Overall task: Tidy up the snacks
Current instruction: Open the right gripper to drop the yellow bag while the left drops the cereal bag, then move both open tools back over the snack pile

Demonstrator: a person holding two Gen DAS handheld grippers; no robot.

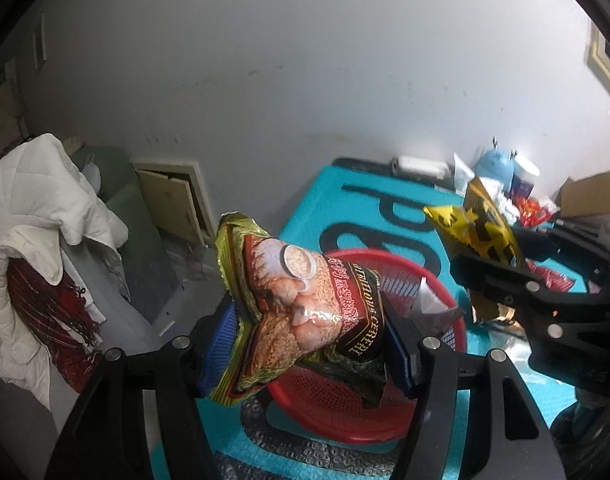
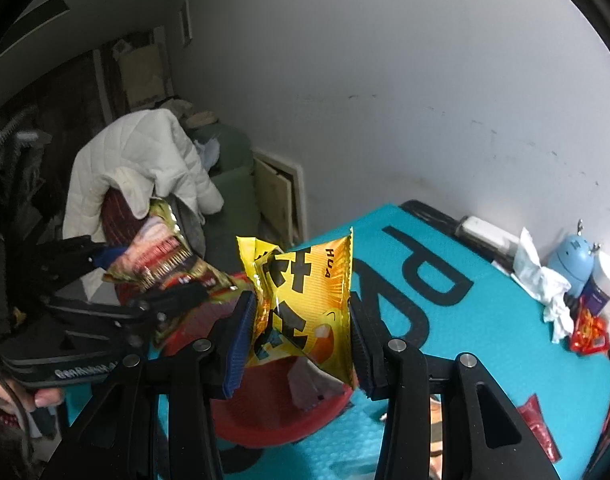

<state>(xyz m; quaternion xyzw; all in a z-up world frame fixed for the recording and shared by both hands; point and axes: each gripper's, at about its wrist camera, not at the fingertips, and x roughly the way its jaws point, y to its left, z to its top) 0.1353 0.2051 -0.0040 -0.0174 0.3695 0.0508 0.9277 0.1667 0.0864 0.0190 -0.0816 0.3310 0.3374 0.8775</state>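
My left gripper (image 1: 311,342) is shut on a gold and brown cereal bag (image 1: 305,300), which hangs above a red mesh basket (image 1: 345,404). A silver packet (image 1: 429,304) lies inside the basket. The right gripper (image 2: 301,332) is shut on a yellow snack bag (image 2: 301,300) with black characters, also over the red basket (image 2: 265,420). In the left wrist view the right gripper (image 1: 501,276) shows at the right with the yellow bag (image 1: 481,224). Seen from the right wrist, the left gripper (image 2: 145,280) holds the cereal bag (image 2: 165,256) at the left.
The basket sits on a teal mat (image 2: 485,340) with large black letters. At the mat's far right stand a blue toy figure (image 2: 575,260), crumpled white tissue (image 2: 541,280) and red wrappers (image 2: 589,332). A chair with a white quilted jacket (image 1: 37,216) stands off to the left.
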